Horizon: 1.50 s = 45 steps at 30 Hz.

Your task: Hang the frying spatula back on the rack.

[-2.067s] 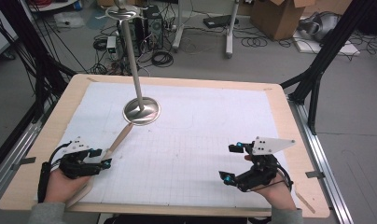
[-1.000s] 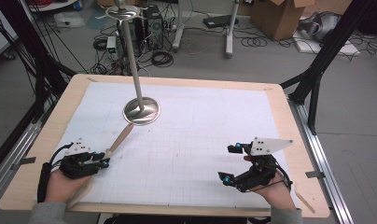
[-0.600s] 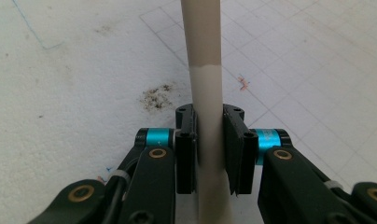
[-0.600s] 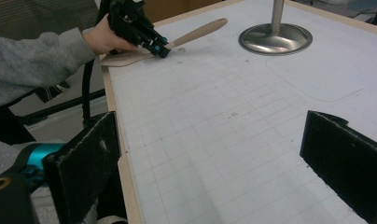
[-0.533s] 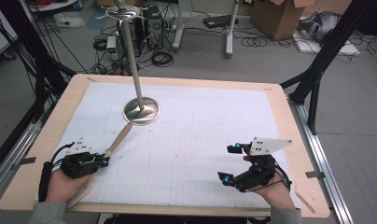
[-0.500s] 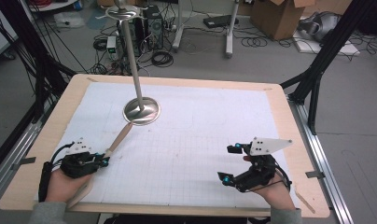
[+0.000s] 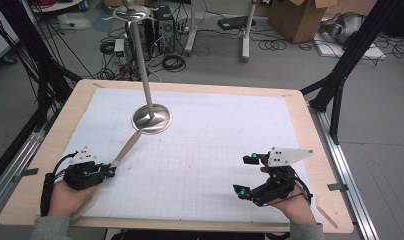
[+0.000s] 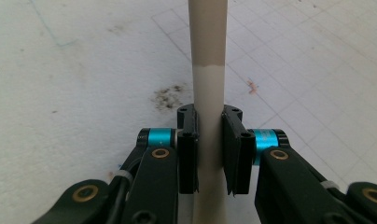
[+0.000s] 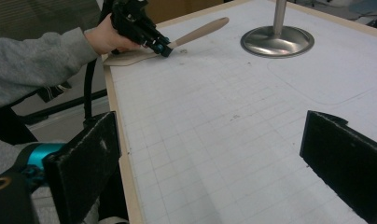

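From the high view, your left gripper [image 7: 108, 171] sits near the tabletop's front-left corner, clamped on the long pale wooden spatula [image 7: 124, 149], whose rounded handle end points up toward the round shiny metal stand base [image 7: 151, 118] and stops just short of it. The spatula's flat blade runs back under your left hand [image 7: 70, 196] toward the front edge. A slim metal pole [image 7: 140, 65] rises from that base, in the rear-left part of the white gridded mat [image 7: 205, 135] that covers the tabletop. Your right gripper [image 7: 246, 175] waits near the front-right corner, jaws standing wide with nothing between them, well apart from the spatula.

Over to the left gripper view: the spatula handle [image 8: 208, 93] runs straight up between the two black jaws, and they've just been closing; both pads now press on its sides. The handle is darker tan beyond the grip and paler within it.

Now the right gripper view: your own two black jaws stand far apart over bare mat [image 9: 214, 140]. Farther off, your left gripper [image 9: 164, 48] holds the spatula [image 9: 198, 31] at the mat's edge, the blade lying flat by your grey sleeve [image 9: 32, 63], and the stand base [image 9: 277, 42] sits off beyond the handle end.
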Tool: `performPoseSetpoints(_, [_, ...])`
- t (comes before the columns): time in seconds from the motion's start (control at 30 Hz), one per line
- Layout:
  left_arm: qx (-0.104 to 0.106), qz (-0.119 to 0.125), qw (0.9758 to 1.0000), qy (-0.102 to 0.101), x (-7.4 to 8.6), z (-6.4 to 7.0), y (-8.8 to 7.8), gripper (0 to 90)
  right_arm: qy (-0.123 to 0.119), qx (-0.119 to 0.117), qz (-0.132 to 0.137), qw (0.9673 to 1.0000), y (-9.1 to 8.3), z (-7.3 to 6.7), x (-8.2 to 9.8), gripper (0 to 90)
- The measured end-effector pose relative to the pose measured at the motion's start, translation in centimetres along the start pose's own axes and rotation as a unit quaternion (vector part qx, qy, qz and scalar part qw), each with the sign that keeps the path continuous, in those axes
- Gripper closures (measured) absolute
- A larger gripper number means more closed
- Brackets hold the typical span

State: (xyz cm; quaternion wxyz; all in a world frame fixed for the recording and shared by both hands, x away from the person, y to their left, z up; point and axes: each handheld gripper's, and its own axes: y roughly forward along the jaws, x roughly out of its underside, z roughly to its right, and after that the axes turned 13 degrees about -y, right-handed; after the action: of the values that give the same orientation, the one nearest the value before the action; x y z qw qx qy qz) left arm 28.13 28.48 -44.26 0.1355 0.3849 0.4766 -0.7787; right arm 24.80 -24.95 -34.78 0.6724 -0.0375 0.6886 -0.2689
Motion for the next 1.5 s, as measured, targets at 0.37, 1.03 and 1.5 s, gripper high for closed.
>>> performPoseSetpoints(0.37, [0.005,0.056,0.9984,-0.012,-0.6,-0.7,-2.3,77.5,0.001,0.001,-0.002,1.0,-0.1,-0.1,0.0,4.2])
performPoseSetpoints(1.03, [0.03,0.101,0.9943,-0.017,-1.6,-1.0,-4.0,77.7,0.002,0.006,-0.003,1.0,-0.4,-0.3,0.2,4.2])
performPoseSetpoints(1.5, [0.041,0.113,0.9926,-0.016,-2.3,-0.8,-4.7,77.6,0.001,0.005,-0.005,1.0,-0.3,-0.4,0.3,4.2])
